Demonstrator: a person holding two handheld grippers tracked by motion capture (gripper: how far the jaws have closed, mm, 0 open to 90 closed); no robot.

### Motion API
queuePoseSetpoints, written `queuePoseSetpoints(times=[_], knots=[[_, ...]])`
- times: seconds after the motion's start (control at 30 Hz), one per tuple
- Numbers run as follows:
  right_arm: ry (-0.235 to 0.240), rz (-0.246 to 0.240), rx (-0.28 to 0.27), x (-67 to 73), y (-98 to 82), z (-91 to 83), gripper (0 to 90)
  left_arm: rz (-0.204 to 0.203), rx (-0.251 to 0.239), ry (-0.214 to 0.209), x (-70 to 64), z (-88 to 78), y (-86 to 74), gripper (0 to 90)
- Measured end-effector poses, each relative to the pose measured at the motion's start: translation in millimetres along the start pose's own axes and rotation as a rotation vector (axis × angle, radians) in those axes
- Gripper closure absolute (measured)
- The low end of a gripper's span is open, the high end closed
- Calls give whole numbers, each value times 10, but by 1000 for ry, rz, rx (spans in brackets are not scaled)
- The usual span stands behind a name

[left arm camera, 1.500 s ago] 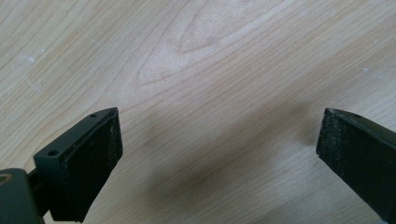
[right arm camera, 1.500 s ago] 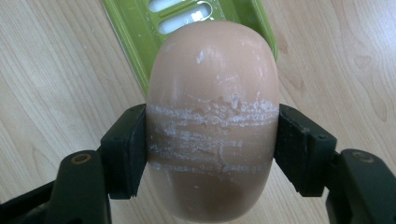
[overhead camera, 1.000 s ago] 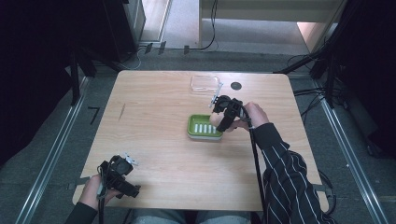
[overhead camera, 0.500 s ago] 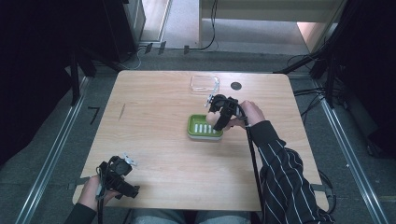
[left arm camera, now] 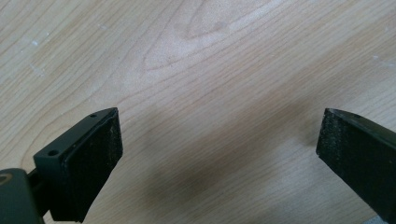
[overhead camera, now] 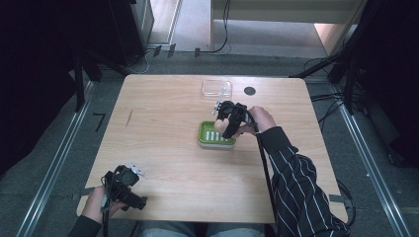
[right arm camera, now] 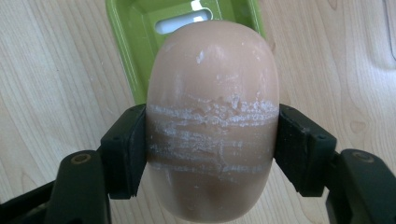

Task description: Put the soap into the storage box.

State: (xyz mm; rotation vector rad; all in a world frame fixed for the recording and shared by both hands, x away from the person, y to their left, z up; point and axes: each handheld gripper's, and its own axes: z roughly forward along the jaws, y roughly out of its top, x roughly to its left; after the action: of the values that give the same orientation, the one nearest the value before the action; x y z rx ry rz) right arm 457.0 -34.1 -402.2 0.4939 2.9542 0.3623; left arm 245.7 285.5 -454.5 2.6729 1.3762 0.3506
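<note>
Grey floor with metal rails and dark stands surrounds the pale wooden tabletop (overhead camera: 163,128), which takes up the middle of the high view. Cables run across the floor at the upper centre and at the right edge of that frame.

At the lower right of the high view a striped sleeve (overhead camera: 296,187) reaches up toward the middle of the tabletop, ending in the right hand-held gripper (overhead camera: 228,118). At the lower left, near the front edge of the tabletop, the left hand-held gripper (overhead camera: 124,183) sits in the person's other hand, well apart from everything else on the wood.

Just right of centre lies a green soap dish (overhead camera: 206,140), a shallow tray with pale slots in its floor. Toward the upper centre, near the far edge, sits a clear plastic lid (overhead camera: 215,88), with a small dark round spot (overhead camera: 250,91) just to its right.

In the right gripper view the right hand-held gripper (right arm camera: 212,144) is clenched on a bar of soap (right arm camera: 212,79), a pinkish-beige oval with white scuffed streaks across its middle. The two black jaws press on its left and right sides. The soap is held over the near end of the green dish (right arm camera: 126,51), whose rim and one slot show at the upper part of that frame.

In the left gripper view the left hand-held gripper (left arm camera: 219,140) is released, its jaws standing wide apart over bare wood grain with nothing between them.
</note>
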Motion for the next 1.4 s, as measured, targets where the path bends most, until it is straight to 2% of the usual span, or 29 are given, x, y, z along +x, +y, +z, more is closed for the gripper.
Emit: queuePoseSetpoints(times=[0.63, 1.2, 1.23, 1.4], knots=[[14, -57, 7, 27, 150, 132, 336, -12, 7, -3, 21, 2, -41, 8], [20, -63, 24, 31, 237, 271, 337, -22, 8, -3, 36, -8, -84, 8], [16, -81, 19, 24, 249, 299, 336, -23, 7, -1, 36, -9, -88, 8], [17, -83, 24, 32, 264, 330, 336, -27, 6, 0, 36, -9, -96, 8]])
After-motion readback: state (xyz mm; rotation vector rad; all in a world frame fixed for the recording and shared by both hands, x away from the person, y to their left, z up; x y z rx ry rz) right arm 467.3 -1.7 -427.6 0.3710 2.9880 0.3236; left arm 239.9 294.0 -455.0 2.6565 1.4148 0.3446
